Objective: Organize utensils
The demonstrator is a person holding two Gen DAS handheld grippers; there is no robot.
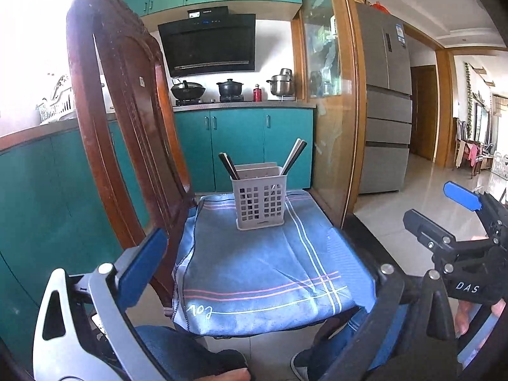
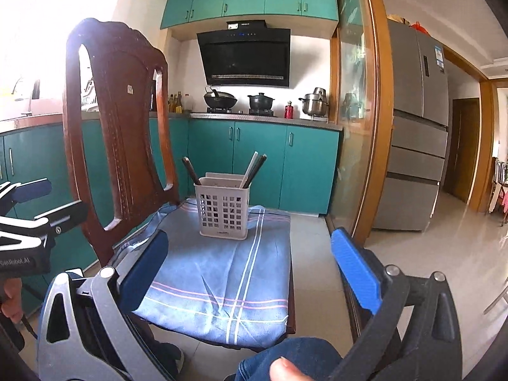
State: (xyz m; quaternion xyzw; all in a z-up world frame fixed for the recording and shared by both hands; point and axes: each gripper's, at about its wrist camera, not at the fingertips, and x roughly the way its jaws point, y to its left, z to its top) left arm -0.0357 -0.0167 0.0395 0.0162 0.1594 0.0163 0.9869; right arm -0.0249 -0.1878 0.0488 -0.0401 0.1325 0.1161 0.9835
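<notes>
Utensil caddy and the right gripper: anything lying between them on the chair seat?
Nothing but bare blue cloth. In the right wrist view, the stretch from the open right gripper up to the utensil caddy holds no loose utensils.

Left wrist view: low, looks forward and slightly down along the left hand-held gripper point(image 1: 250, 273) across a cloth-covered chair seat point(image 1: 270, 263) to the kitchen counter point(image 1: 241, 105) beyond; chair near. Right hand-held gripper point(image 1: 444, 216) shows at its right edge.

Right wrist view: same height and heading, set further right, along its own gripper point(image 2: 250, 270).

Both share the seat, utensil basket point(image 1: 259, 201), chair back point(image 1: 127, 101), stove wall and fridge point(image 1: 385, 101).
</notes>
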